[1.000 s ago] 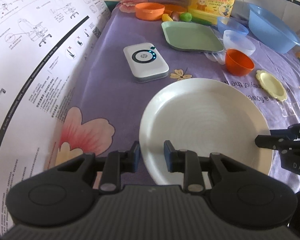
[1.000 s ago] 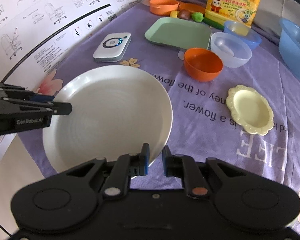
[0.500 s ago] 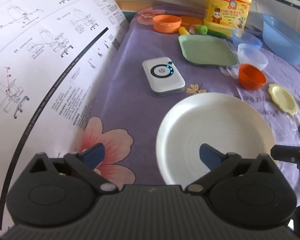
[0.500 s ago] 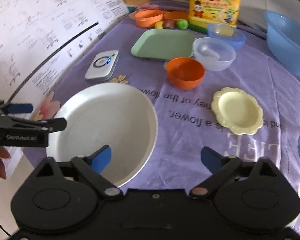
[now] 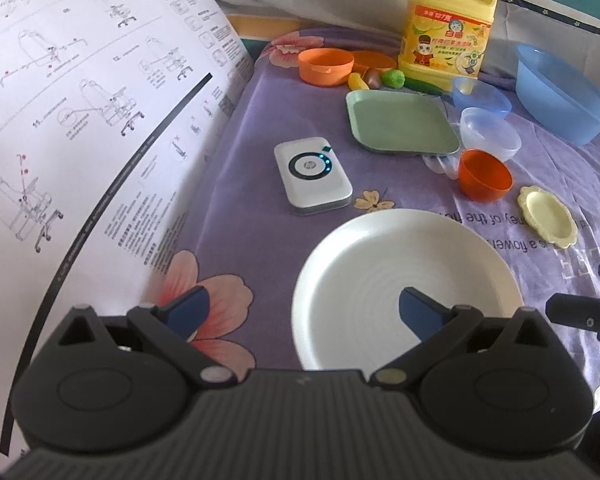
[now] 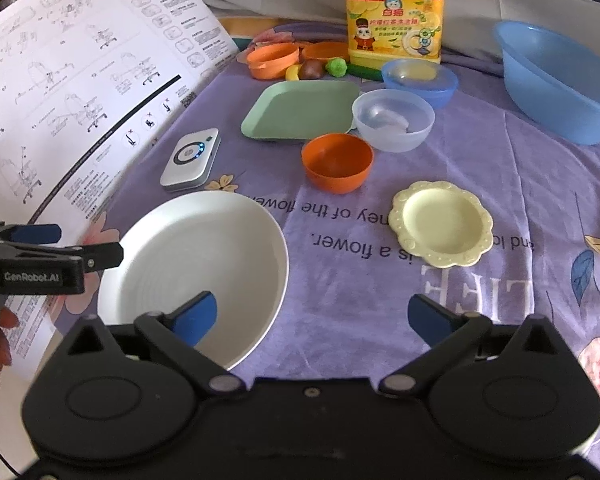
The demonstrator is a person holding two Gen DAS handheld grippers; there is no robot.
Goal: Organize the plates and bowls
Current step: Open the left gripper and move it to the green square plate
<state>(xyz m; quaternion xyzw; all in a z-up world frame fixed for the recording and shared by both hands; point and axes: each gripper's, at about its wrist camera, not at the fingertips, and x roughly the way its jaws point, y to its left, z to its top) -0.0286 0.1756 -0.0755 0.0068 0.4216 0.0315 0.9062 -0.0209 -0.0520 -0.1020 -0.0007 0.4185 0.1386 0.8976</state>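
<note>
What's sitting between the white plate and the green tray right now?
In the right wrist view, the orange bowl stands on the cloth between the white plate and the green tray, close to the tray's near edge.

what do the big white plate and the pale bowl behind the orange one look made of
White plate: probably glazed ceramic or melamine; opaque, soft sheen, faint concentric ridges. Pale bowl: likely thin frosted plastic; translucent, the cloth's purple tints its wall.
</note>
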